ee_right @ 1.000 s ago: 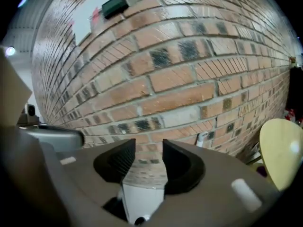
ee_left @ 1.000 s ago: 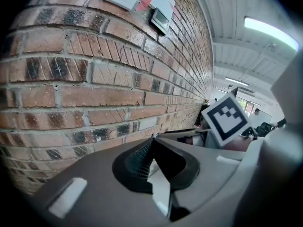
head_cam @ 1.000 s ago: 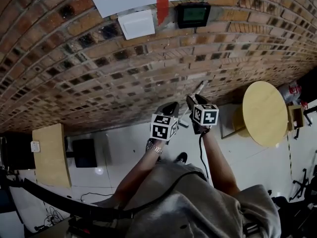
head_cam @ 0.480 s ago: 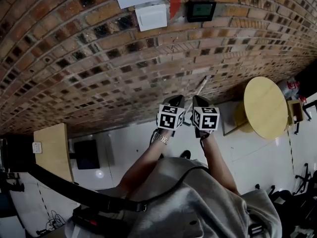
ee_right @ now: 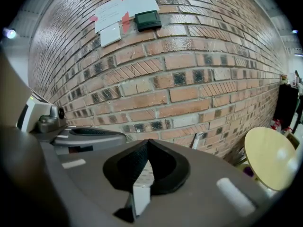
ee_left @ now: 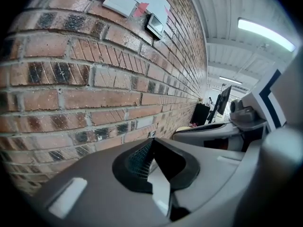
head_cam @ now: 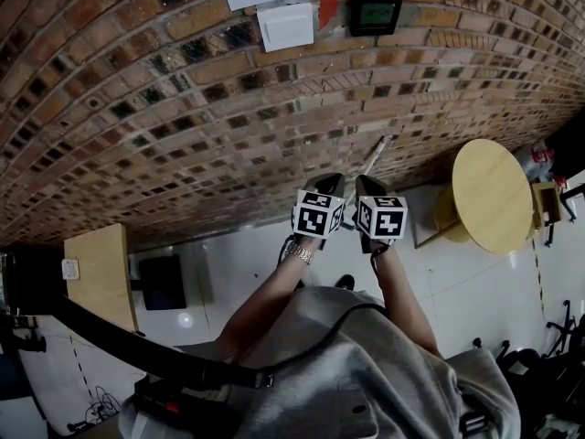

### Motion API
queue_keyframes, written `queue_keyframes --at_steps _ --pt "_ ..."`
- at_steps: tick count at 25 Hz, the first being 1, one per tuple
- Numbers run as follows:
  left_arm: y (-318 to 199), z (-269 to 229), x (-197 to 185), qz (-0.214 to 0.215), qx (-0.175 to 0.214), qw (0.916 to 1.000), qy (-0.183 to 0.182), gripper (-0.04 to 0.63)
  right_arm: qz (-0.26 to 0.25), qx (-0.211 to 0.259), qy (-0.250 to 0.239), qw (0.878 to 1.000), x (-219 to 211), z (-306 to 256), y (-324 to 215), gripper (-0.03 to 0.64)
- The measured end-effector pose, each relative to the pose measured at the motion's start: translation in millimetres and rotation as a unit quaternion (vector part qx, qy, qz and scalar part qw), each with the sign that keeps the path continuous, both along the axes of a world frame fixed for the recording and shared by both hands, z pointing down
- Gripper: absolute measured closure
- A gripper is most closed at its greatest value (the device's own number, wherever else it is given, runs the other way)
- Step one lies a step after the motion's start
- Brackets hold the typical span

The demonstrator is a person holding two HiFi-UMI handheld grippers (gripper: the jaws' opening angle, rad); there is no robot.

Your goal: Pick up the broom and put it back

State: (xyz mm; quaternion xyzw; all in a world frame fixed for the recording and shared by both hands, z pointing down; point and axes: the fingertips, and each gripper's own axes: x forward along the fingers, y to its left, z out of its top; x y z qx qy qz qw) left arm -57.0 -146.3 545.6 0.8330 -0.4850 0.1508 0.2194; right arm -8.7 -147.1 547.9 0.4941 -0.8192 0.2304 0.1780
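Observation:
The broom shows only as a thin pale handle [head_cam: 377, 156] that leans on the brick wall [head_cam: 183, 126] just beyond my two grippers; its head is hidden behind them. In the right gripper view the handle's top [ee_right: 197, 139] rests on the bricks, to the right of the jaws and apart from them. My right gripper [head_cam: 366, 184] is shut with nothing in it, its pads meeting [ee_right: 147, 150]. My left gripper [head_cam: 330, 185] is held close beside it, also shut and empty [ee_left: 150, 148].
A round yellow table [head_cam: 492, 195] stands right of the broom by the wall. A wooden tabletop [head_cam: 99, 282] and a black box [head_cam: 163, 282] are at the left. On the wall hang a white plate [head_cam: 285, 26] and a small black display [head_cam: 373, 14].
The right gripper's jaws stood open around the broom handle and are now shut, drawn back from it. The left gripper has come up close beside the right one.

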Motion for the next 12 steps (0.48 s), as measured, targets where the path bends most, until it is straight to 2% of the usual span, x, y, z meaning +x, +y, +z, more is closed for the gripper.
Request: queue_keyframes --at_steps 12 --pt "6.1 -5.1 10.3 0.008 0.004 1.0000 0.002 0.591 -0.013 0.001 -0.011 1.000 -3.9 -2.2 4.4 0.617"
